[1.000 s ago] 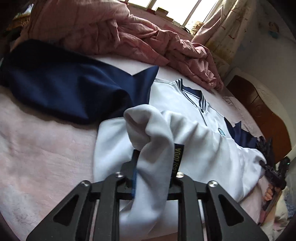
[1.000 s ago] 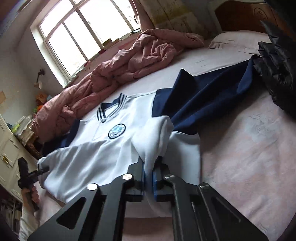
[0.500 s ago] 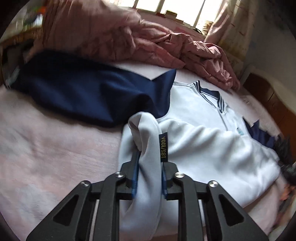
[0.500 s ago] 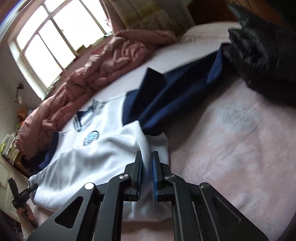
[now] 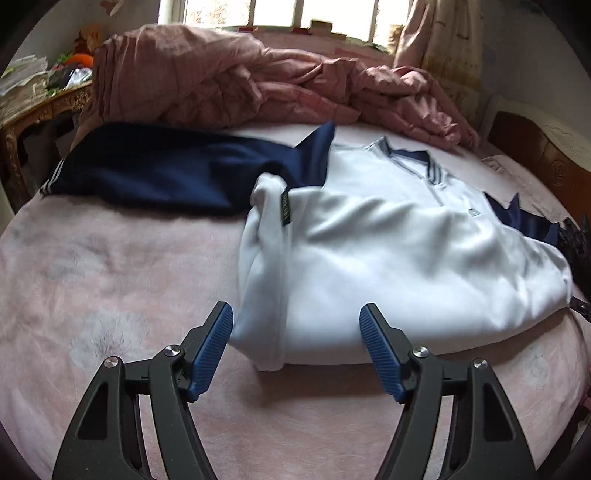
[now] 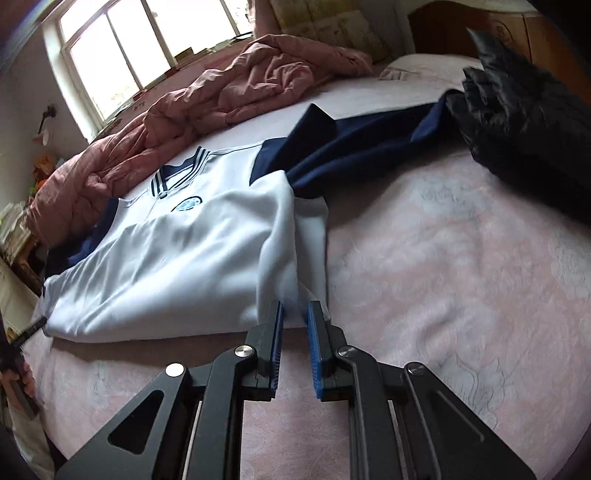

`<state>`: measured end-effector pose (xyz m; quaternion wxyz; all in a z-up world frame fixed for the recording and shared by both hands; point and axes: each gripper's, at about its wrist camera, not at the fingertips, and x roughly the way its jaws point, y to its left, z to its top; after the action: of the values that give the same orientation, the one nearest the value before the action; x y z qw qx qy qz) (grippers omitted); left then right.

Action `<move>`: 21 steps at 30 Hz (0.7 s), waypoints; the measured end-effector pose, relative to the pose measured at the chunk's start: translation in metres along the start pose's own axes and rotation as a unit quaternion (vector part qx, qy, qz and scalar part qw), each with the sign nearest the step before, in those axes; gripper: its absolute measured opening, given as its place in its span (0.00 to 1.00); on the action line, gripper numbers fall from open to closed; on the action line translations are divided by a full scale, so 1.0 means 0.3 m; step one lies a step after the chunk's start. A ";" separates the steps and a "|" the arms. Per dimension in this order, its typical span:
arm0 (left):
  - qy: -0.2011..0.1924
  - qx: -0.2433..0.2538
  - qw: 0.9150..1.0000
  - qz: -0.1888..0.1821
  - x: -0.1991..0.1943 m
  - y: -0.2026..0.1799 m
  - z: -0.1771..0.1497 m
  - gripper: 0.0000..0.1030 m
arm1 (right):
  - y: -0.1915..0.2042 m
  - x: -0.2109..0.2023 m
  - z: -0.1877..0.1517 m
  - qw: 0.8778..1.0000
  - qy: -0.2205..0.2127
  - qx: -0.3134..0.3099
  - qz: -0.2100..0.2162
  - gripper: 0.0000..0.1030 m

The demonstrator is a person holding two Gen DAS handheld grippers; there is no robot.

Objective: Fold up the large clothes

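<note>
Left tool [image 5: 295,325]: jaws opening, ribbed blue pads clear of the cloth, folded hem between them. Right tool [image 6: 295,314]: jaws opening, narrow gap, hem edge at the tips, not pinched. White fleecy jacket [image 5: 388,258], navy sleeves, round chest badge, dark side label unreadable, lies flat on pink bed [image 5: 110,277].

— What sort of place was it?
— A bedroom in a home. A bed [image 5: 110,266] with a pink cover filled the view, and a rumpled pink quilt [image 5: 229,85] lay by the window [image 6: 110,48].
— Anything else?
— A wooden headboard [image 6: 480,22], a curtain [image 5: 439,40], and a cluttered side table [image 5: 33,110].
</note>
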<state>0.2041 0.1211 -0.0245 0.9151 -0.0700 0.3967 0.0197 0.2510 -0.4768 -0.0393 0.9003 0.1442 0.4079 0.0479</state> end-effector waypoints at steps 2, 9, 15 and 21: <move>0.007 -0.005 1.000 0.020 0.030 0.015 -0.008 0.68 | -0.022 0.003 0.005 1.000 -0.002 0.021 0.003 0.31; 0.019 -0.042 0.999 0.018 0.064 0.070 -0.021 0.70 | 0.054 -0.021 0.001 0.998 -0.035 -0.046 -0.009 0.08; 0.020 -0.029 0.999 0.033 0.071 0.053 -0.021 0.70 | 0.106 -0.144 0.000 0.985 -0.136 -0.050 -0.090 0.04; 0.025 -0.046 0.998 0.021 0.072 0.073 -0.022 0.70 | 0.016 -0.056 0.024 0.978 -0.077 -0.057 -0.185 0.00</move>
<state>0.2122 0.1413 -0.0472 0.9000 -0.1044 0.4195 0.0554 0.2454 -0.4772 -0.0213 0.9288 0.0178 0.3540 -0.1079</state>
